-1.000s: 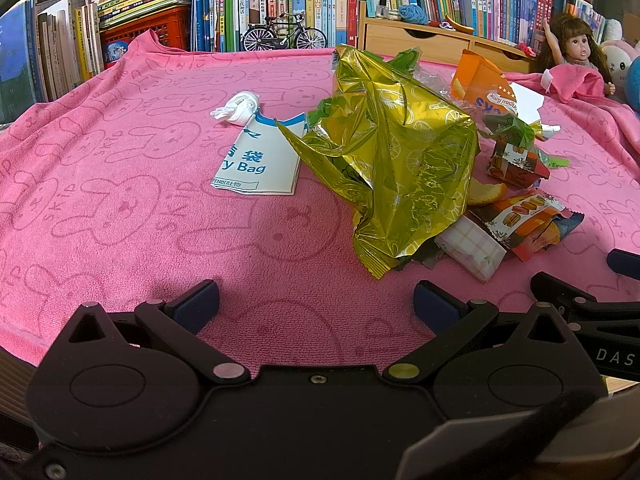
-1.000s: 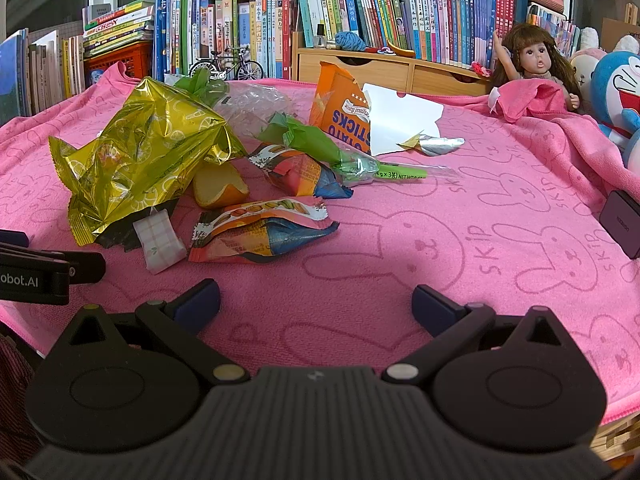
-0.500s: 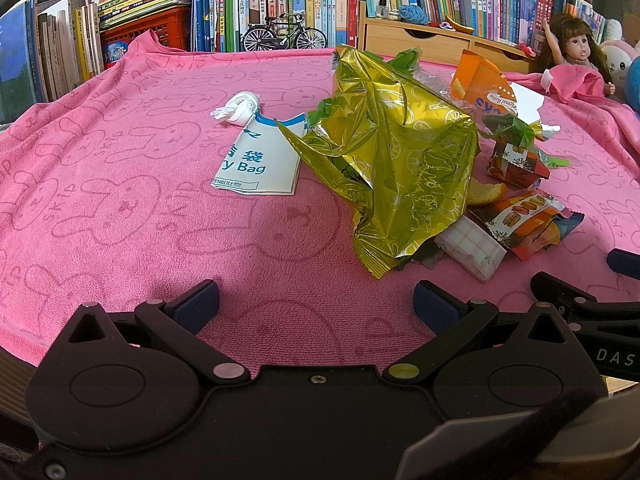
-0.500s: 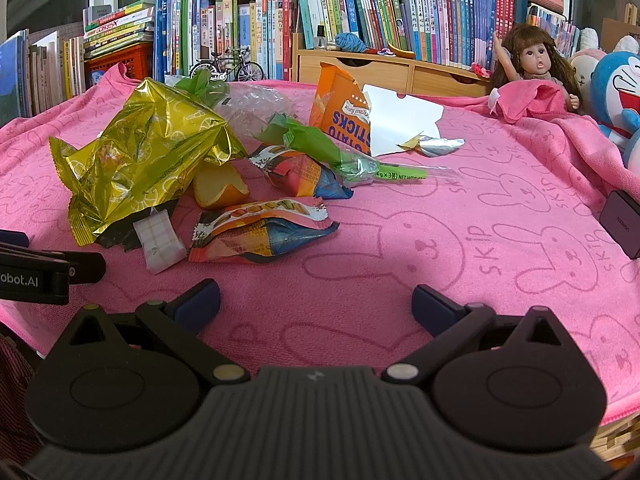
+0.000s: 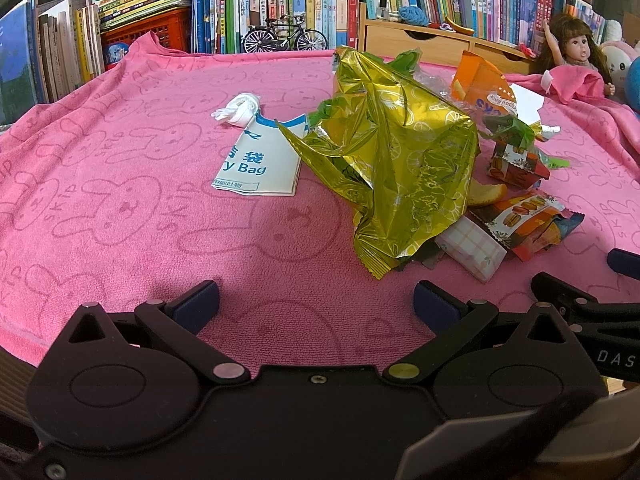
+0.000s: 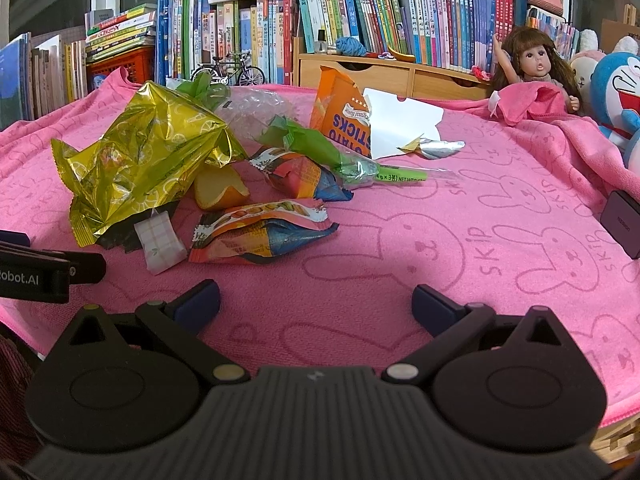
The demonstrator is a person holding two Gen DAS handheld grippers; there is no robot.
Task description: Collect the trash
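Pink towel (image 5: 120, 208) held the trash pile: a shiny gold wrapper (image 5: 400, 160) leaning on smaller packets (image 6: 260, 232). My left tongs (image 5: 316, 304) and right tongs (image 6: 316, 300) were both wide apart, grasping nothing. I thought pinching the crinkly gold wrapper might make it slip and scatter the rest.

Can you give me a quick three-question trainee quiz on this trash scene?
1. True or false: the left tongs are shut on the crumpled gold foil bag.
2. Which lies left of that bag in the left wrist view? A) flat white paper bag with blue print B) orange chip packet C) brown-haired doll
3. Fill in: everything lies on a ____ bunny-print towel.

Key: 1 false, both tongs open and empty; 2 A; 3 pink.
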